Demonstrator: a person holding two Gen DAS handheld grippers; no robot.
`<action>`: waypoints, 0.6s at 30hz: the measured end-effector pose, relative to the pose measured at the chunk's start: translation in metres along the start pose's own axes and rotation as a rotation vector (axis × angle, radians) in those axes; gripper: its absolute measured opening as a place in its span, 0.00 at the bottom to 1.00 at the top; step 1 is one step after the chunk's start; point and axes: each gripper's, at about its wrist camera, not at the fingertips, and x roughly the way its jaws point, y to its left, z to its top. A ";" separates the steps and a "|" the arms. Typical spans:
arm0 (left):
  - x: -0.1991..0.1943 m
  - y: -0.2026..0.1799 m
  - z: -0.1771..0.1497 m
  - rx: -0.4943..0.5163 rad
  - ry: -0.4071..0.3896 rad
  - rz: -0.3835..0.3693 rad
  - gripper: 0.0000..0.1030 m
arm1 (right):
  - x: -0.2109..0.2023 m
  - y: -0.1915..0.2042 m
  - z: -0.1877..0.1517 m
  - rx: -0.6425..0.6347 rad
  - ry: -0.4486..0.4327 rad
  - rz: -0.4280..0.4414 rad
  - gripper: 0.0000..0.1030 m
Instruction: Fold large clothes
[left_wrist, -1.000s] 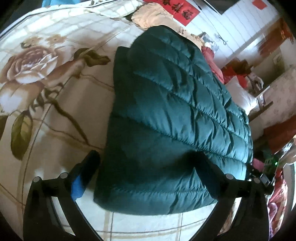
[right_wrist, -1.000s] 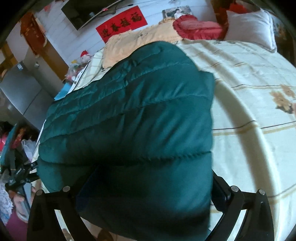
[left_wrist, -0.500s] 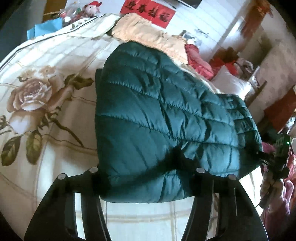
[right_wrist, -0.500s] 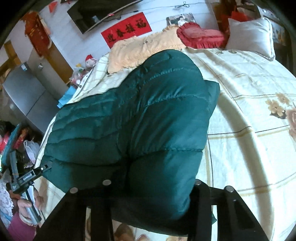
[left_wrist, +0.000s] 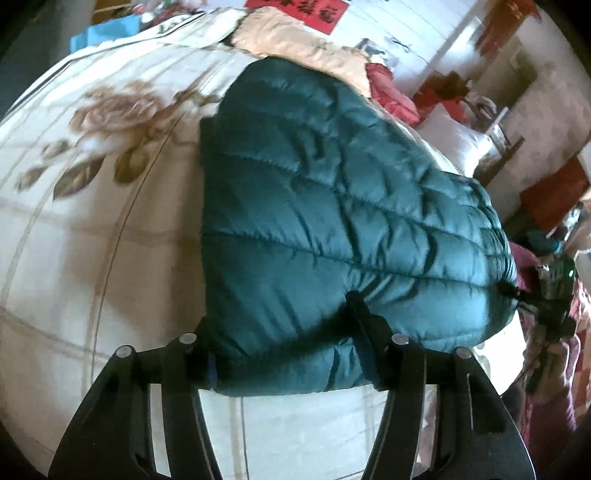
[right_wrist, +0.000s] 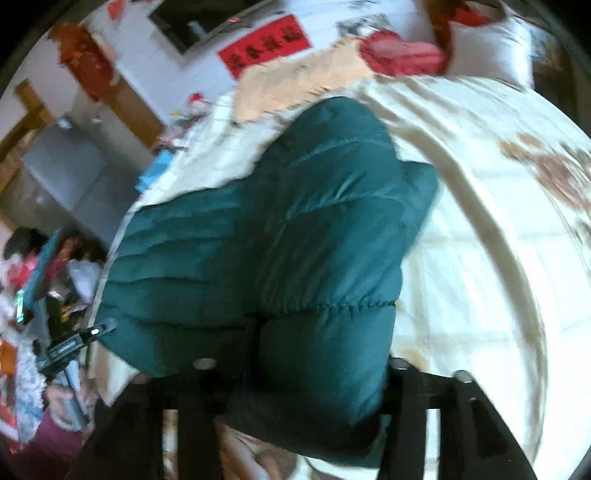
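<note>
A dark green quilted puffer jacket (left_wrist: 332, 206) lies folded on a cream bedspread printed with roses (left_wrist: 92, 240). My left gripper (left_wrist: 284, 332) pinches the jacket's near edge, and its right finger (left_wrist: 364, 325) digs a crease into the padding. The jaws are opening, with the jacket still pressed between them. In the right wrist view the same jacket (right_wrist: 295, 229) bulges up between the black fingers of my right gripper (right_wrist: 314, 354). Its jaws are also opening and still squeeze the padded edge. The other gripper (right_wrist: 70, 347) shows at the jacket's far corner.
A peach blanket (left_wrist: 295, 40), a red cushion (right_wrist: 402, 53) and a white pillow (right_wrist: 491, 48) lie at the head of the bed. A grey cabinet (right_wrist: 62, 166) and floor clutter (right_wrist: 40, 288) stand beside the bed. The bedspread (right_wrist: 480, 258) stretches bare on the right.
Both grippers stood wide around the jacket's near edge a second ago. They have since closed on it, and the jacket has bunched and shifted across the bed with them.
</note>
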 end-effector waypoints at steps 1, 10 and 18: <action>0.000 0.002 -0.003 -0.015 -0.011 0.009 0.65 | 0.004 -0.006 -0.002 0.023 -0.001 -0.020 0.62; -0.039 -0.028 -0.015 0.005 -0.116 0.230 0.69 | -0.037 0.010 -0.012 -0.028 -0.134 -0.220 0.76; -0.053 -0.077 -0.033 0.071 -0.214 0.300 0.69 | -0.075 0.077 -0.034 -0.153 -0.277 -0.227 0.80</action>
